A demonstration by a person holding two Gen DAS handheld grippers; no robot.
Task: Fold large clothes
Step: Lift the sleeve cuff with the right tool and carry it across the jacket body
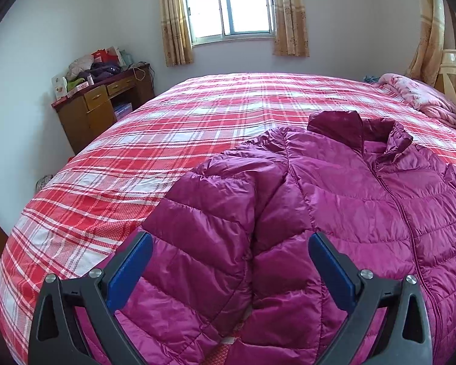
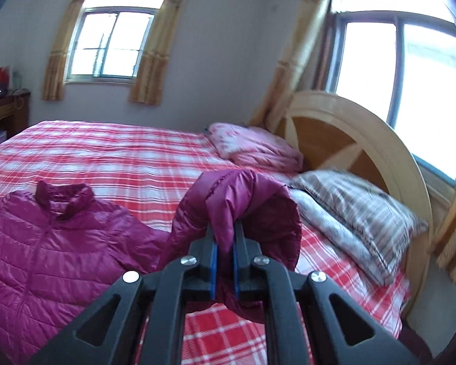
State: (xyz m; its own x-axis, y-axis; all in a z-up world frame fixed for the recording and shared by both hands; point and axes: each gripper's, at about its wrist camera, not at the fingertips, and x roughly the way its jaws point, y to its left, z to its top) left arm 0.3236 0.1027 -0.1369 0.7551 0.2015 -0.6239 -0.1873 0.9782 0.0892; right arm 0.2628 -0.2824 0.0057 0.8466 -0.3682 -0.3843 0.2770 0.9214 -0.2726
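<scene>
Red plaid bedding covers the bed [image 1: 167,127], where a magenta jacket [image 1: 349,200] lies front up, zipped, collar toward the far wall. Above its near sleeve [image 1: 203,231] the left gripper [image 1: 230,241] hangs spread wide, holding nothing. The right gripper [image 2: 225,228] is pressed together on the other sleeve's cuff [image 2: 237,200], lifted clear of the bedding — this shows only in the right view, as do the headboard [image 2: 334,140] and a plaid pillow [image 2: 355,210]. Only the left view fully shows the cluttered desk [image 1: 106,97] by the wall.
</scene>
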